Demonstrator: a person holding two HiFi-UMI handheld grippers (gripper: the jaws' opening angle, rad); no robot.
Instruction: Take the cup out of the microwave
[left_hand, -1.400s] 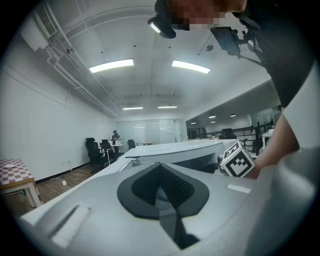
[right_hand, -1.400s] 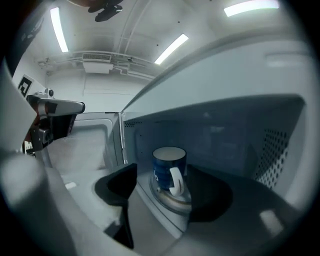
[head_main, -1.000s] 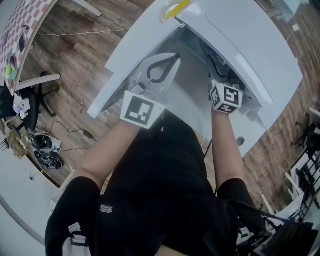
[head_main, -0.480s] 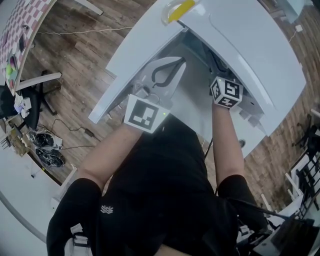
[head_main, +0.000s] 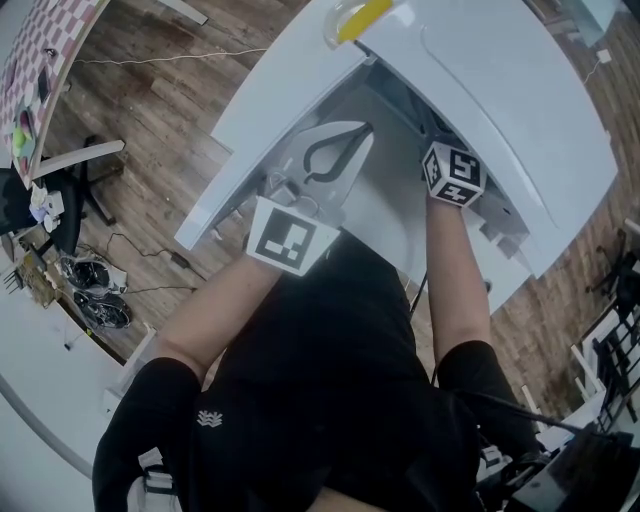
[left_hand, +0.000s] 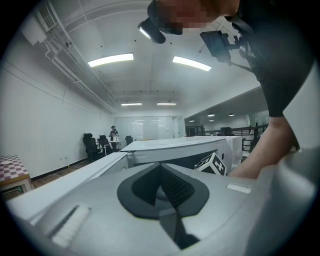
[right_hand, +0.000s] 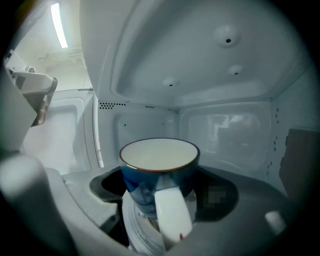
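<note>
Blue glaze outside and white inside, the cup (right_hand: 159, 172) stands well within the microwave (head_main: 500, 90), on what looks like a white ridged disc (right_hand: 134, 227). Its white handle (right_hand: 172, 215) points straight back at the right gripper (right_hand: 162, 184). That gripper's jaws are spread to either side of the cup wall, and I judge them not yet closed on it.

The main risk is the handle. If the jaws close off-centre they could catch it and twist the cup, and the smooth round glaze could slip in a light grip. I cannot tell whether the pale inside is empty or full, so any tilt on the way out might spill. Lifting too high would knock the rim against the cavity ceiling (right_hand: 200, 65).

The door frame (right_hand: 97, 140) to the left narrows the way out. The open door (head_main: 270, 100) lies beside the left gripper (left_hand: 161, 172), whose jaws are pressed together on nothing. It sits outside the cavity and clear of the way out.
</note>
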